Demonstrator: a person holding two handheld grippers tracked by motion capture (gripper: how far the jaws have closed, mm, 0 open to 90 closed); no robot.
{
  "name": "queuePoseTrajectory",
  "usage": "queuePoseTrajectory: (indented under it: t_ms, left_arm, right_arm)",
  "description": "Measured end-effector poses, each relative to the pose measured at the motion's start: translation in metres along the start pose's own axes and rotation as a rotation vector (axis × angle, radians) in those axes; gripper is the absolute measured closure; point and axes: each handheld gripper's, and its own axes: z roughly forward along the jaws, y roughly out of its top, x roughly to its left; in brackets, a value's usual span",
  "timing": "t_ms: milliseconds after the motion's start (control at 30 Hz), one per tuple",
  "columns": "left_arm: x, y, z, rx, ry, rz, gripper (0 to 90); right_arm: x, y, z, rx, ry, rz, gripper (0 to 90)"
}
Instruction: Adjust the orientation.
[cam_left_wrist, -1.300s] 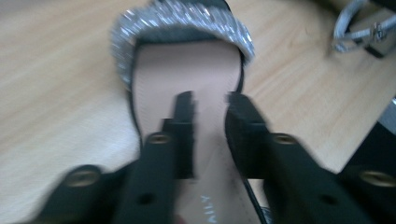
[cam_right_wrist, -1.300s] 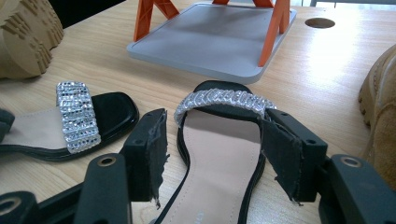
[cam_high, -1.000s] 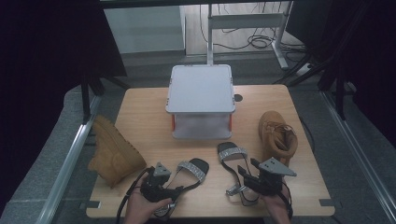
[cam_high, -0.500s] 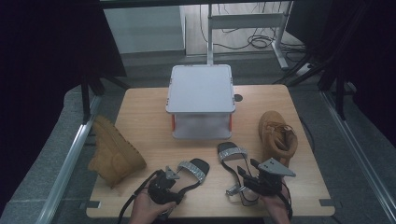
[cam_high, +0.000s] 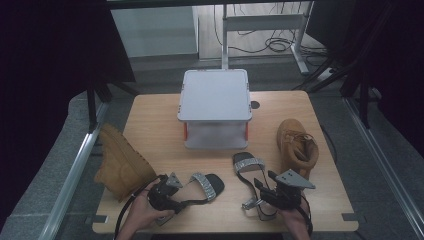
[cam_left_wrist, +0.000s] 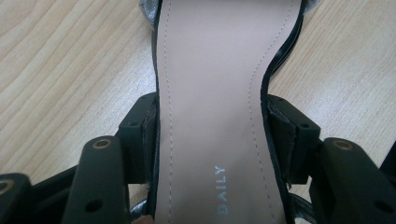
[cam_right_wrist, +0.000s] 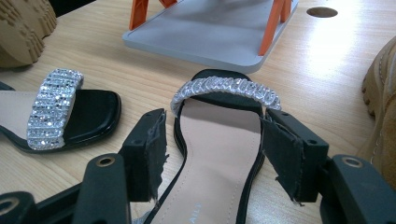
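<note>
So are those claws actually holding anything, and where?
The left gripper grips the left sandal by its narrow waist. The right gripper straddles the right sandal, not clamped.

Bare surface (cam_high: 155, 117) lies open left of the grey riser stand (cam_high: 215, 107), and a narrower strip on its right. Toward the person the room tightens: a tan boot (cam_high: 120, 162) on its side blocks the left edge, another tan boot (cam_high: 298, 147) the right, and two sandals (cam_high: 202, 187) (cam_high: 250, 172) lie between them.
</note>
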Motion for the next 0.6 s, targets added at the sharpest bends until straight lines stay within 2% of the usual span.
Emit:
queuePoseTrajectory:
  t_ms: [100, 133, 167, 200, 333, 600]
  left_arm:
    - [0.001, -0.002, -0.001, 0.002, 0.017, -0.037, 41.9]
    - [0.003, -0.004, -0.002, -0.002, 0.041, -0.076, 41.9]
    - [0.003, -0.004, -0.002, -0.002, 0.041, -0.076, 41.9]
    - [0.004, -0.006, -0.004, -0.003, 0.065, -0.105, 41.9]
    - [0.005, -0.01, -0.005, -0.006, 0.084, -0.123, 41.9]
    - [0.009, -0.014, -0.008, -0.008, 0.081, -0.139, 42.0]
  right_arm:
    - [0.0, 0.0, 0.0, 0.0, 0.0, 0.001, 40.6]
    - [-0.001, 0.0, -0.001, -0.001, -0.001, 0.003, 40.6]
    - [-0.001, 0.0, -0.001, -0.001, -0.001, 0.003, 40.6]
    - [-0.002, 0.0, -0.001, -0.004, -0.003, 0.003, 40.6]
    - [-0.002, -0.001, -0.001, -0.002, -0.003, 0.006, 40.7]
    - [-0.001, -0.001, 0.0, 0.001, -0.001, 0.002, 40.6]
